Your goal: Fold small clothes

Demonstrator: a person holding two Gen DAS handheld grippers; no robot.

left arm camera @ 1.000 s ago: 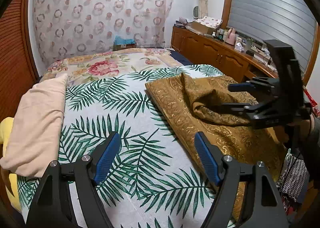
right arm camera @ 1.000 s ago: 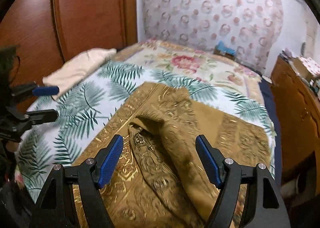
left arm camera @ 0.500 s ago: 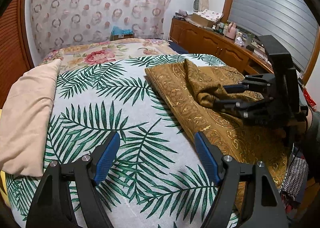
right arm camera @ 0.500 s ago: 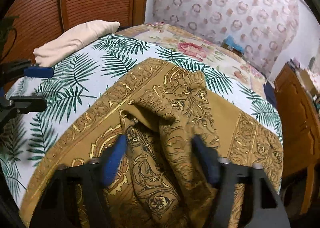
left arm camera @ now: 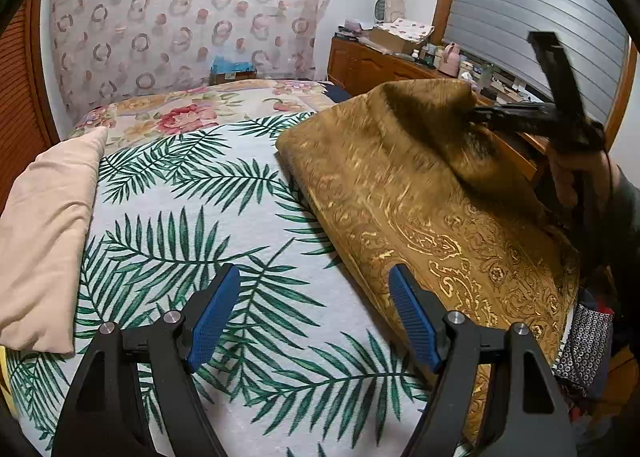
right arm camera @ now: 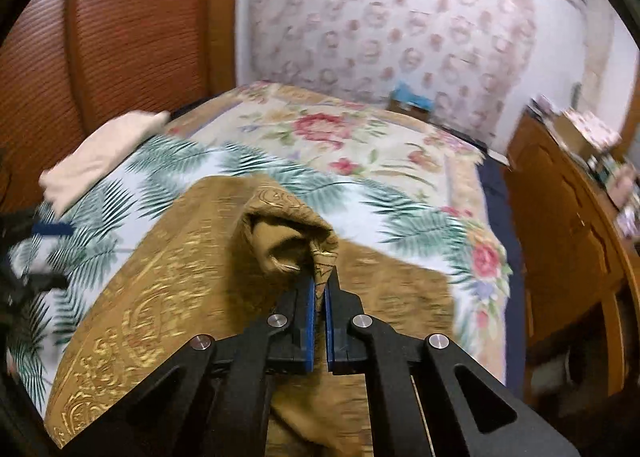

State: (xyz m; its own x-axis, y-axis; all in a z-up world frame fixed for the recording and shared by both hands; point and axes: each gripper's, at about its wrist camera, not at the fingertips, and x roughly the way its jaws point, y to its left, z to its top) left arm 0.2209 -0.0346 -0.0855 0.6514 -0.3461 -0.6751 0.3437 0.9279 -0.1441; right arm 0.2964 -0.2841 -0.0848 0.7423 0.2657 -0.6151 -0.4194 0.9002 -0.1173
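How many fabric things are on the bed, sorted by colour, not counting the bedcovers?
Gold-patterned brown: 1, the brown cloth, pinched and lifted at a fold by the right gripper
Pale beige: 1, the folded beige cloth at the bed's edge
Total: 2

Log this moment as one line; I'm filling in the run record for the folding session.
stage: lifting fold | right gripper: shut on gold cloth, raised off palm-leaf bedspread | left gripper: open, holding nothing
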